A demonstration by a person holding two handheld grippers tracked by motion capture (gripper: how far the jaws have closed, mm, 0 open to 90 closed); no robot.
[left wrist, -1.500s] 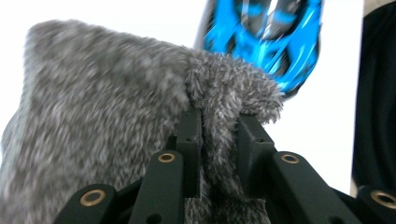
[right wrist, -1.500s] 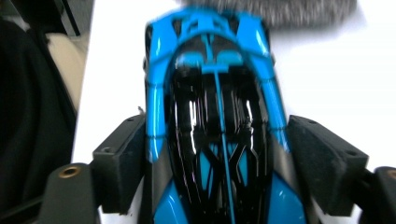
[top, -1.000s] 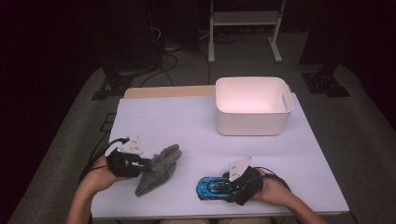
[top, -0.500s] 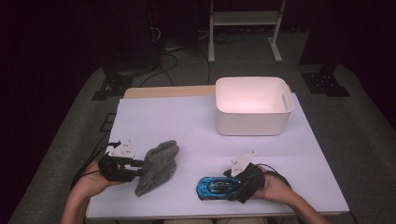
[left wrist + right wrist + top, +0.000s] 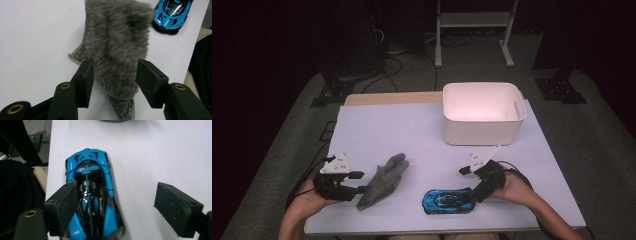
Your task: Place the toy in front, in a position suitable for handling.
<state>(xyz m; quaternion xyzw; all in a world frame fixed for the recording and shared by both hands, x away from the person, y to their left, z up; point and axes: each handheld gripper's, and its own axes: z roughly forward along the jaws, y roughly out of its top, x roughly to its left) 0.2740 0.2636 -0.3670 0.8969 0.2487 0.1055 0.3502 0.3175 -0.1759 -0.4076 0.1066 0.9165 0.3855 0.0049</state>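
A grey fuzzy cloth [image 5: 384, 180] lies crumpled on the white table [image 5: 387, 130] at the front left. My left gripper [image 5: 359, 182] is at its left end. Its jaws have just been opening, and the cloth [image 5: 117, 45] lies loosely between the parted pads of that gripper [image 5: 113, 67]. A blue toy car [image 5: 448, 201] rests on the table at the front right. My right gripper [image 5: 472, 187] hovers tilted over the car's right end. In the right gripper view that gripper [image 5: 120, 195] is wide open, with the car [image 5: 90, 195] beside one jaw.
A white plastic bin [image 5: 482, 132] stands at the back right of the table, with nothing inside it. A strip of wood [image 5: 392, 98] shows at the table's far edge. Cables trail from both grippers off the front edge.
The left jaws have opened off the grey cloth and the hand has drawn back slightly. The right gripper has risen and tilted above the car, which has stayed in place.
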